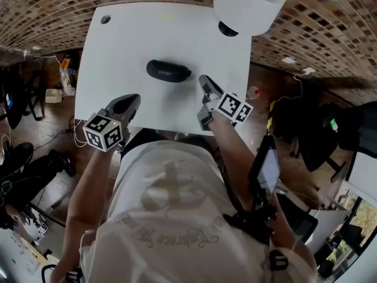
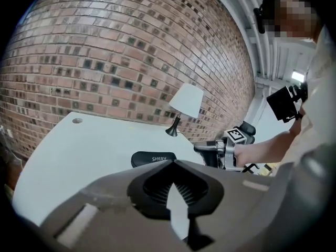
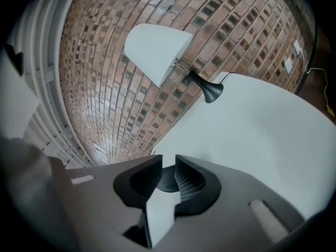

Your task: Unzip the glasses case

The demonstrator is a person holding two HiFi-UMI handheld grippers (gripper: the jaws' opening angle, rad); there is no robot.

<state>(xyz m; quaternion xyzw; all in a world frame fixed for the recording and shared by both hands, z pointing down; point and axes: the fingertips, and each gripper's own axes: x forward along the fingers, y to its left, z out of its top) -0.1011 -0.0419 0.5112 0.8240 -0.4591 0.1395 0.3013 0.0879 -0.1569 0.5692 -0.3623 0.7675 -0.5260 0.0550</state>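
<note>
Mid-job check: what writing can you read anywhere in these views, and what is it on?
"SHERY": white print on the black glasses case.
Curved lettering on the person's shirt: too warped to read.
Marker cubes: black-and-white squares, no words.

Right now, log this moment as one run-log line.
glasses case: on white table, untouched | left gripper: jaws shut, empty | right gripper: jaws slightly apart, empty, short of case
</note>
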